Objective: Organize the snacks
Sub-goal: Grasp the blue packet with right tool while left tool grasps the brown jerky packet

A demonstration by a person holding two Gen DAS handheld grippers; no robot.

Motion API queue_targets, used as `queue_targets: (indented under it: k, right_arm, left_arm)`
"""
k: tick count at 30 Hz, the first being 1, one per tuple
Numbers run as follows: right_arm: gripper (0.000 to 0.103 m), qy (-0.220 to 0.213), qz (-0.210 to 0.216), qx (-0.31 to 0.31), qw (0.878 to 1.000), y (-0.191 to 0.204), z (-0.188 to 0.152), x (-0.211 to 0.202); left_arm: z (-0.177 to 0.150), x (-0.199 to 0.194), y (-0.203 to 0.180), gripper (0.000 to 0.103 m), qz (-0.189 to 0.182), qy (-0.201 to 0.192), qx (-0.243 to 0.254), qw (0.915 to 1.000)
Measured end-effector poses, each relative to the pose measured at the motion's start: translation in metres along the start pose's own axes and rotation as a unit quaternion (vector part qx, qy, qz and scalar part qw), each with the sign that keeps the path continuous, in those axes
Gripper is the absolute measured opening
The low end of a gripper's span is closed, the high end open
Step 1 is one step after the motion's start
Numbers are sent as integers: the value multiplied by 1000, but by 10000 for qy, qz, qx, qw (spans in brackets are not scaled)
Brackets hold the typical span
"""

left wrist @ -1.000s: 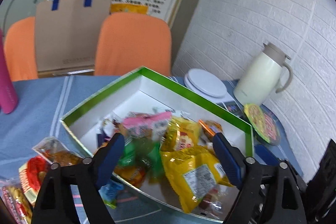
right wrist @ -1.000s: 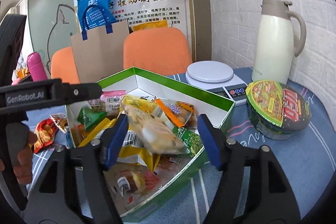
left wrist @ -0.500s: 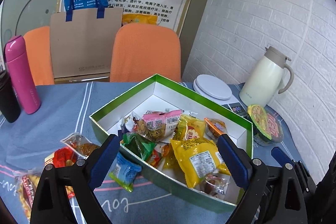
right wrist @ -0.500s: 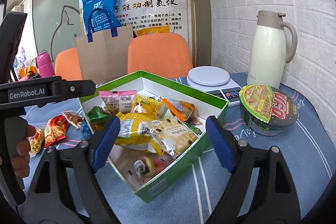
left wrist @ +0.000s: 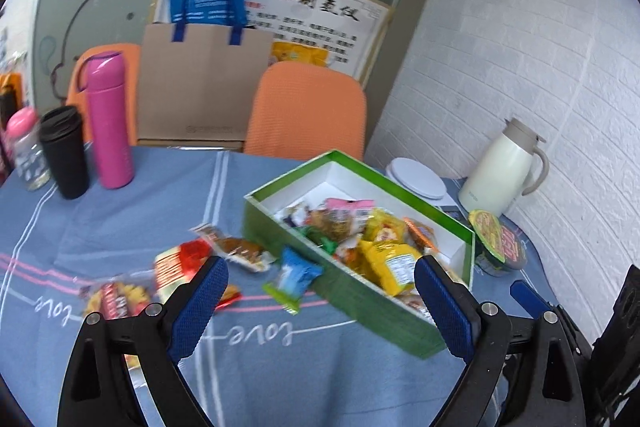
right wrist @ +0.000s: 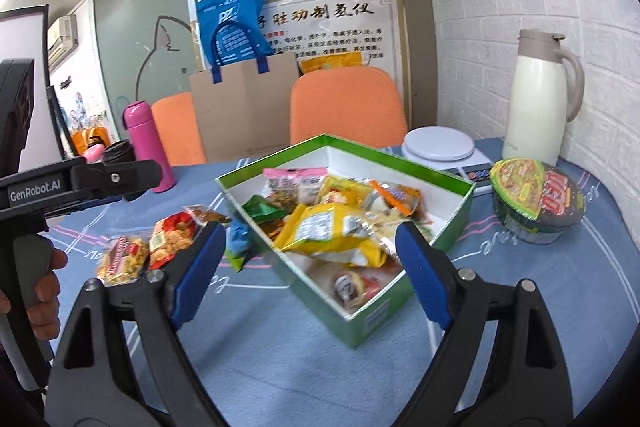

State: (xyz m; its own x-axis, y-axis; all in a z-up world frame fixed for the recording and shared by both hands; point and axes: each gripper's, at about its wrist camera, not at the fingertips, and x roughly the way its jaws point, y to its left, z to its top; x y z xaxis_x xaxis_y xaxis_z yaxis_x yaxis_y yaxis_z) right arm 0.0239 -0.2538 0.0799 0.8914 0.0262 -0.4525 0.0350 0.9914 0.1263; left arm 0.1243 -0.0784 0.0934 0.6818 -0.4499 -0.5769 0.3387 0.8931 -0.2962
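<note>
Crinkly foil snack packets [left wrist: 188, 267] loose on cloth left of green box [right wrist: 372, 315]; light, slippery, crushable. You pinch sealed edge. Left gripper [left wrist: 320, 303], right gripper [right wrist: 308, 275]: both spread wide, empty.

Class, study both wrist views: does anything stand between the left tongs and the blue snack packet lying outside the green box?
Nothing visible does. The left tongs are open and empty, with only bare tablecloth before the blue snack packet, which lies against the green box wall.
</note>
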Motion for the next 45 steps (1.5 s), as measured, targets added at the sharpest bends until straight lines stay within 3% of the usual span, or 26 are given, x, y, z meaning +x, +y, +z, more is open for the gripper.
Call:
queue_targets:
  k: [6, 12, 17, 33, 35, 36, 39, 45]
  right_arm:
    - [86, 461, 656, 143, 9967, 27, -12, 19]
    - [68, 978, 737, 133, 9924, 52, -24, 53]
    - [62, 1271, 604, 305, 9896, 62, -28, 86]
    - [58, 1588, 98, 1152, 9805, 67, -25, 165]
    - [51, 1590, 111, 1245, 9793, 67, -26, 171]
    - [33, 1587, 49, 1268, 9791, 66, -27, 173]
    - [26, 1567, 47, 1356, 9783, 60, -28, 170]
    - [26, 1450, 83, 1063, 9837, 56, -30, 138]
  left_arm:
    - [-16, -14, 51, 96, 497, 56, -480, 9976]
    - [-22, -24, 90, 96, 781, 75, -712, 9944]
    - [-21, -32, 112, 96, 777, 9, -772, 9940]
    - [2, -20, 167, 96, 444, 128, -983, 9941]
    - [5, -12, 165, 96, 345, 197, -911, 9950]
    - [7, -8, 162, 96, 281, 238, -863, 9956]
    - [12, 7, 150, 96, 39, 392, -636, 9972]
    - [20, 44, 109, 96, -267, 602, 23, 9978]
